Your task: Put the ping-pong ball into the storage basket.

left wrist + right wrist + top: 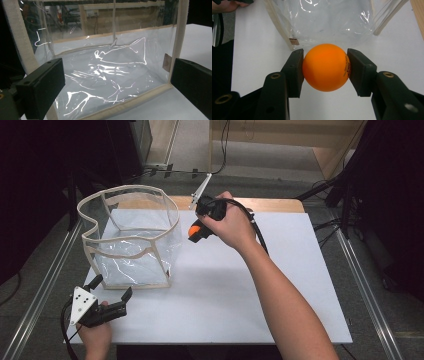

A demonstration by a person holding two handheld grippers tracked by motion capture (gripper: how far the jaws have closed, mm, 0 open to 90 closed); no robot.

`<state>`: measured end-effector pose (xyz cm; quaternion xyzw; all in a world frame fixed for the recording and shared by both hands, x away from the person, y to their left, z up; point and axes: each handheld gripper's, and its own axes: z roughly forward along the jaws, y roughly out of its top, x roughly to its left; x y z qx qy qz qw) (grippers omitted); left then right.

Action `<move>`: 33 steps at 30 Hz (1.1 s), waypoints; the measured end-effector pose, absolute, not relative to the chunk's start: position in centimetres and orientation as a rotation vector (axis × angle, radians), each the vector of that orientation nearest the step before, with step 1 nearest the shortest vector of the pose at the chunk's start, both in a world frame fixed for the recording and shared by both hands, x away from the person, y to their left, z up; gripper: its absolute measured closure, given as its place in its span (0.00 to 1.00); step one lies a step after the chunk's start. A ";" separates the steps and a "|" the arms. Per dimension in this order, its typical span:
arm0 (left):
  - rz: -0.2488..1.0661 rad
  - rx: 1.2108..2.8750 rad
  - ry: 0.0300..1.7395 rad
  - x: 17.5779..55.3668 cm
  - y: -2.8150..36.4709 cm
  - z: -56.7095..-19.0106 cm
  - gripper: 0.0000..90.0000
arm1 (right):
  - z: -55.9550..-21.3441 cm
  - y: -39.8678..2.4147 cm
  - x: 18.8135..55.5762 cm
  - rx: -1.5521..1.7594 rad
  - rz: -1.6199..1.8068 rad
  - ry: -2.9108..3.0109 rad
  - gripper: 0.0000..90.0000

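White tabletop (240, 290) sits on a wooden bench w/ dark surroundings and grey floor behind. On it, towards the far-left, stands a clear plastic soft-sided bag with cream fabric trim (131, 237), mouth up, rim wavy and sagging inward on the left side. Right gripper (196, 232) hangs above the table just beside the bag's right wall, jaws clamped on a smooth orange ping-pong ball (325, 67); in the right gripper view both pads press the ball's sides at about its widest line, so the hold looks centred and secure. Left gripper (112, 292) rests at the near-left table edge, jaws apart w/ nothing between them, pointing at the bag's near wall; the left gripper view looks straight thru the plastic. Step in hand, as I judge it: drop the ball into the bag. To do it well: lift the ball above the trim before moving across, since the rim stands higher than the ball now; come over the middle of the mouth, not the floppy left edge; lower a bit inside before letting go, b/c a light ball will prob bounce off the slick bottom. Left gripper could pinch the near trim to steady the bag, which looks light enough to slide or fold if bumped.
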<state>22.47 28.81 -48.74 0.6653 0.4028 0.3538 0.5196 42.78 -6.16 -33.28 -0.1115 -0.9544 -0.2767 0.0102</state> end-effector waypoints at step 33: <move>0.850 1.599 0.965 22.5 28.8 -48.7 0.00 | -30.6 -5.2 42.9 -0.318 -0.856 -3.003 0.53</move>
